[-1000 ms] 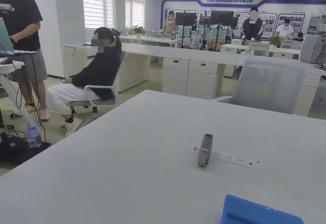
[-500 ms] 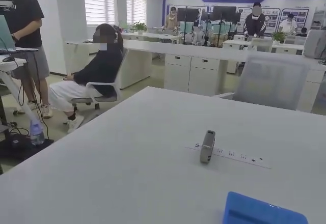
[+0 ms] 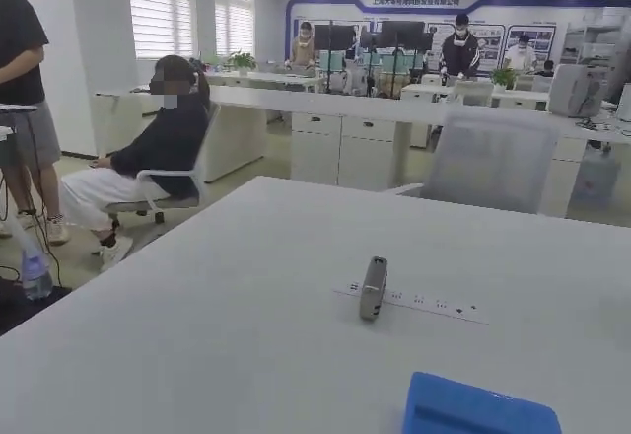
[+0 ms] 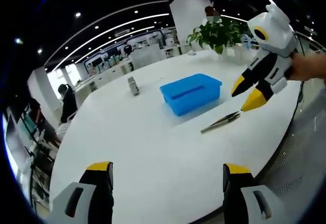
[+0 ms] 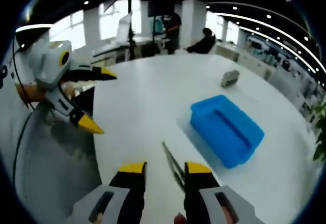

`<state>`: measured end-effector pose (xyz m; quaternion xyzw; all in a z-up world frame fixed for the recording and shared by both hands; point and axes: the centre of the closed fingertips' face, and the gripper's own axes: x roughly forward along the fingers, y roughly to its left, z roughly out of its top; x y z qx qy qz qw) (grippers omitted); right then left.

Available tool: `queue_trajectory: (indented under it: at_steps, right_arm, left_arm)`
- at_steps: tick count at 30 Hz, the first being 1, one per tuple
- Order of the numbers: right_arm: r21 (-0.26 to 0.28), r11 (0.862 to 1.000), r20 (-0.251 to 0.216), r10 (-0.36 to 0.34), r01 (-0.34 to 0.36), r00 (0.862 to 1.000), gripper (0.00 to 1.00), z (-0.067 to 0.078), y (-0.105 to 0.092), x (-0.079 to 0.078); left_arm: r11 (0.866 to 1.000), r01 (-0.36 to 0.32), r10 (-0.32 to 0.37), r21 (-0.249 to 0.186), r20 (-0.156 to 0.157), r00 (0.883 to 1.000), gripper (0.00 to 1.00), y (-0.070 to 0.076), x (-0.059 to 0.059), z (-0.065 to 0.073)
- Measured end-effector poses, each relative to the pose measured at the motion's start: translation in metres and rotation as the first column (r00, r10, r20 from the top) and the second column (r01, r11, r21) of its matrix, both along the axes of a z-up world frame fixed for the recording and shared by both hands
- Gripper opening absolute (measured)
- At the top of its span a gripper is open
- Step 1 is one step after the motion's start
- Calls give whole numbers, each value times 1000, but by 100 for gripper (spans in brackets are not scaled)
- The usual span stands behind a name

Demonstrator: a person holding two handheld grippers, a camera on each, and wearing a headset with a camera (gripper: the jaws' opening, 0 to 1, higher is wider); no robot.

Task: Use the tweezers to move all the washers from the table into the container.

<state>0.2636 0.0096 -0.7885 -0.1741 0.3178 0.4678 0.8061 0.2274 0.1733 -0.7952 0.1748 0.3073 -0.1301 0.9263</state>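
Container (image 3: 478, 414) partly beyond bottom edge.

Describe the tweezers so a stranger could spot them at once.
On the big white table sits a blue container. Beside it, toward the near table edge, lie the tweezers: a thin, pointed metal strip, unlike the blocky grey device beyond the container.

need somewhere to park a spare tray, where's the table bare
Widest bare stretch: the white table between the left gripper and the blue container. Also bare between container and the grey device. Crowded beside the tweezers, where the right gripper hovers.
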Motion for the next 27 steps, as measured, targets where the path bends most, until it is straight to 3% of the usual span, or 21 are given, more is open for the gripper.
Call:
queue_trajectory:
  at_steps: [2, 4, 8, 11, 14, 18, 20, 22, 27]
  right_arm:
    - [21, 998, -8, -62, 62, 998, 32, 5, -10, -3]
    - [69, 987, -16, -145, 146, 989, 38, 13, -21, -8]
    - [108, 967, -23, -229, 230, 973, 45, 22, -36, -16]
    - [132, 941, -25, -310, 311, 950, 52, 24, -50, -20]
    - [149, 918, -31, -366, 367, 930, 57, 22, -63, -24]
    - [148, 901, -40, -406, 407, 913, 64, 22, -72, -24]
    - [158, 899, -35, -408, 408, 912, 69, 24, -71, -22]
    - [138, 899, -24, -417, 416, 909, 71, 22, -74, -22]
    - [111, 895, -21, -432, 431, 902, 77, 17, -75, -25]
  left_arm:
    - [1000, 10, -10, -1, -1, 1000, 91, -2, -1, 0]
    - [1000, 13, -13, -11, -4, 1000, 91, -3, -1, 0]
    - [999, 9, -9, -40, -5, 1000, 91, -3, -1, 2]
    - [999, 9, -10, -51, -17, 1000, 92, -4, -2, 1]
    - [998, 3, -4, -62, -10, 1000, 91, -2, -1, 5]
    - [996, -3, 3, -92, -5, 1000, 91, -2, -1, 10]
    - [996, 5, -6, -87, -8, 1000, 91, -3, -3, 13]
    - [997, 12, -12, -81, 9, 1000, 91, -4, -3, 17]
    - [994, 1, -1, -106, 3, 1000, 92, -3, -5, 19]
